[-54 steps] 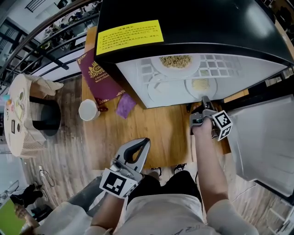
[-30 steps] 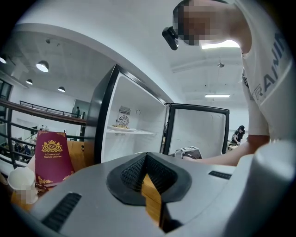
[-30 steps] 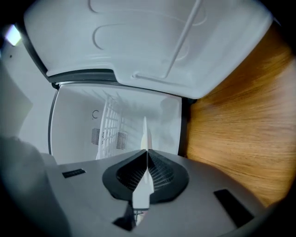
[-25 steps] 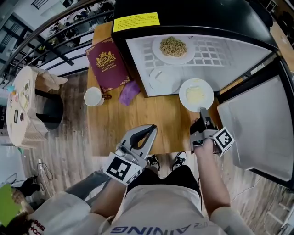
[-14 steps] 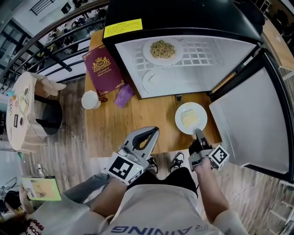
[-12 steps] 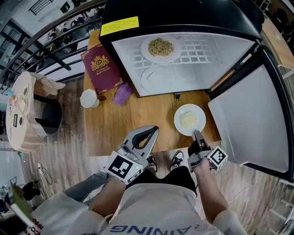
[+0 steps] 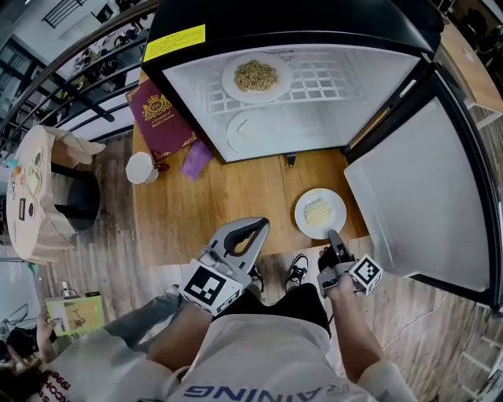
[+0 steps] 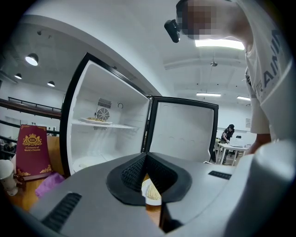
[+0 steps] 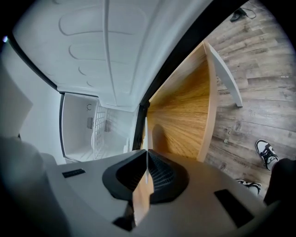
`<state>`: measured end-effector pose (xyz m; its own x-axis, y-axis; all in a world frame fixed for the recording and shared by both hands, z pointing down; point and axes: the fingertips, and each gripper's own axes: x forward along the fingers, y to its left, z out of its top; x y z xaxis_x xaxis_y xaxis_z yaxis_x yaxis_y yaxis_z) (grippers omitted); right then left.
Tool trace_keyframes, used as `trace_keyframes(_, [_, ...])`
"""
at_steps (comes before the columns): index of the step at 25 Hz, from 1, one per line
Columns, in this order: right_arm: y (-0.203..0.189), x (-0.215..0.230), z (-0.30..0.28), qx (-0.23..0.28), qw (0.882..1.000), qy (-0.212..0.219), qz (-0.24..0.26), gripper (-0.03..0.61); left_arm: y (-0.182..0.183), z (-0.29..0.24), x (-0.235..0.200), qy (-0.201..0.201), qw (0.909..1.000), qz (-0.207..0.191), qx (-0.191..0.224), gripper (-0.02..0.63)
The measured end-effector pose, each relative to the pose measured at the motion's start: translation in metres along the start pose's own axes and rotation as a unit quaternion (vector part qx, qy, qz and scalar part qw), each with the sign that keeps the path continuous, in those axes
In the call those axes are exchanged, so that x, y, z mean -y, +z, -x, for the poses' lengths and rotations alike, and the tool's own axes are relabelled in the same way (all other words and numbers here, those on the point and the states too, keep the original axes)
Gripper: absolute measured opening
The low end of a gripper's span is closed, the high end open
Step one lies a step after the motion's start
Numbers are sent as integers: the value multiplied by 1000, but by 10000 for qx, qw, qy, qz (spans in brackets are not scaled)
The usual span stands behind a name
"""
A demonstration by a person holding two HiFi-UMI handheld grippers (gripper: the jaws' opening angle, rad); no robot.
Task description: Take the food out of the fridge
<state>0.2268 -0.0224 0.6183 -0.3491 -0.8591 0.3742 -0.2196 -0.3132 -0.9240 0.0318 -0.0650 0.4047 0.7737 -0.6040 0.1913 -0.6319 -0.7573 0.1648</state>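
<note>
Food plates: noodles [image 7: 256,75] on fridge [image 7: 330,23] shelf, straight ahead of left gripper [image 7: 253,228], jaws pressed together, empty, at table [image 7: 228,196] near edge. Small plate [image 7: 320,213] at near-right corner, rim pinched by right gripper [image 7: 333,237]. Left hand likely freer for noodles.

1. White short-sleeved T-shirt [image 7: 259,365] with grey block lettering across the chest
2. Black trousers [image 7: 275,305] and black-and-white trainers [image 7: 297,271]
3. Grey plastic left gripper [image 7: 255,226] and right gripper [image 7: 334,235] with black ribbed pads [image 8: 132,172], each bearing a black-and-white square-marker cube [image 7: 206,287]
</note>
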Motion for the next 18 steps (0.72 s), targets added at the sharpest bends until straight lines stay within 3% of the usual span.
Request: trace_keyframes(18, [-16, 8, -5, -47, 9978, -497, 445, 30, -14, 12, 7, 78, 9997, 162, -171, 5])
